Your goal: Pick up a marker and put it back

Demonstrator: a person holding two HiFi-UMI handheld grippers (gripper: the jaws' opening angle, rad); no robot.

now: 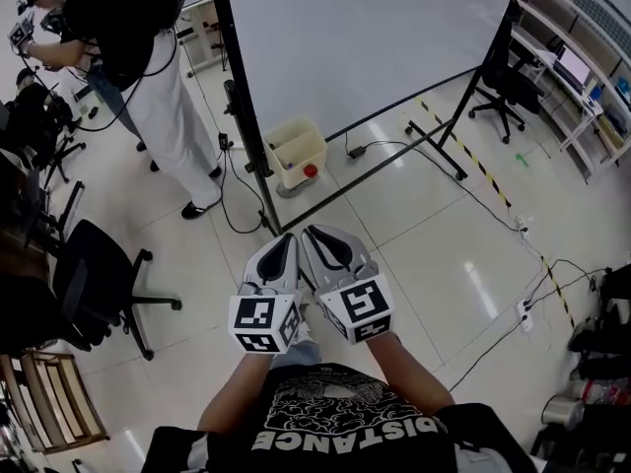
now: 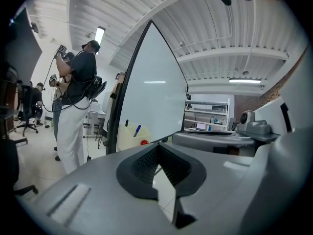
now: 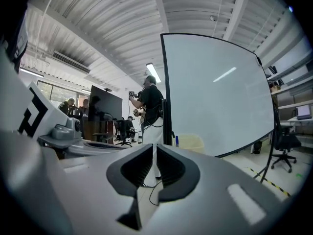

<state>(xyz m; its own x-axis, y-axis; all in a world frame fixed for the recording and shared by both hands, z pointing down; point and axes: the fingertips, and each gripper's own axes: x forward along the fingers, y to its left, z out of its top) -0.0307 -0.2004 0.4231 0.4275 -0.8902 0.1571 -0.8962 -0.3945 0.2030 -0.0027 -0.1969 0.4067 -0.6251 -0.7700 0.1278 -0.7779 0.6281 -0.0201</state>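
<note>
**mk_fan:** Where's the marker right now? Doesn't look like either hand has it.

**rigwatcher:** Nope, it's parked. The blue marker (image 2: 137, 130) stands upright in the cream bin (image 1: 296, 149), with a dark marker (image 2: 126, 123) just beside it and a red round thing (image 1: 310, 170) at the bin's front. The bin sits low by the left post of the whiteboard (image 1: 365, 37). In the head view that's 12 o'clock from the grippers, and well apart from them.

**mk_fan:** And the jaws?

**rigwatcher:** On the left gripper (image 1: 287, 240) the jaws are together, tips touching, nothing in them. On the right gripper (image 1: 313, 233) the jaws are a hair apart, just a thin slit with nothing in it. The two grippers are held side by side, nearly touching, in front of the wearer's black shirt. They point roughly level at the whiteboard.

**mk_fan:** Anything else around?

**rigwatcher:** Another person (image 1: 163, 106) in a black top and white trousers stands at 10 o'clock, hands raised with some gear. There's a black office chair (image 1: 94, 274) at 9 o'clock. A strip of yellow-black tape (image 1: 463, 151) runs across the pale floor at 1 o'clock.
</note>
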